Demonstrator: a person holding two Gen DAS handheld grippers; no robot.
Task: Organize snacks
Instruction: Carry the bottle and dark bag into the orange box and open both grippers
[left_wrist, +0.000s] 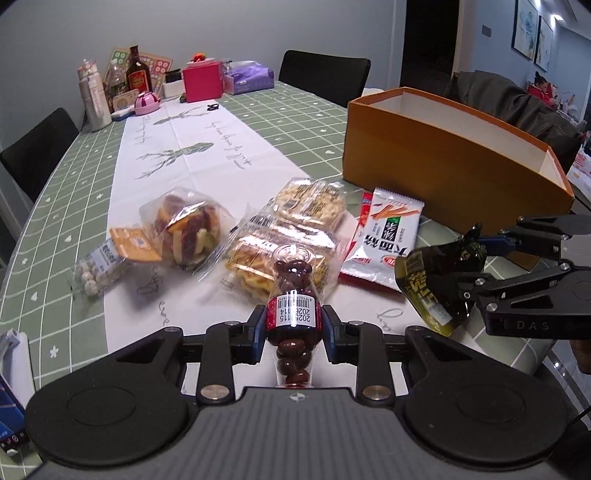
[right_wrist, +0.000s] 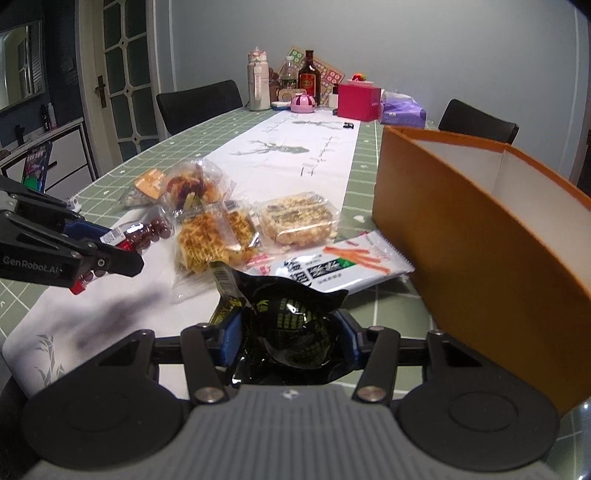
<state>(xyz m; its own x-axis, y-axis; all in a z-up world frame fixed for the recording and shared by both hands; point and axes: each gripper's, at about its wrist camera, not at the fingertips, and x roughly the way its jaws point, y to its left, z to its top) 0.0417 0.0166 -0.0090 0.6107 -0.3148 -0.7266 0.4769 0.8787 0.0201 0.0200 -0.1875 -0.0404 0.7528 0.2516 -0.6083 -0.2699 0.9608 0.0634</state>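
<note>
My left gripper (left_wrist: 293, 317) is shut on a small clear bottle of chocolate beans (left_wrist: 293, 284) with a red label, held just above the white runner. In the right wrist view that bottle (right_wrist: 151, 230) pokes out of the left gripper (right_wrist: 110, 245) at the left edge. My right gripper (right_wrist: 291, 332) is shut on a crumpled black snack packet (right_wrist: 291, 321) with yellow-green print. From the left wrist view the right gripper (left_wrist: 471, 264) and its black packet (left_wrist: 432, 273) hang at the right, in front of the open orange box (left_wrist: 443, 158).
Loose snacks lie on the runner: a white stick-snack packet (right_wrist: 343, 262), a waffle pack (right_wrist: 214, 236), a rice-crisp pack (right_wrist: 299, 218), a pastry bag (left_wrist: 188, 229) and a bag of white balls (left_wrist: 99, 269). The orange box (right_wrist: 461, 221) stands right. Bottles and boxes crowd the far end.
</note>
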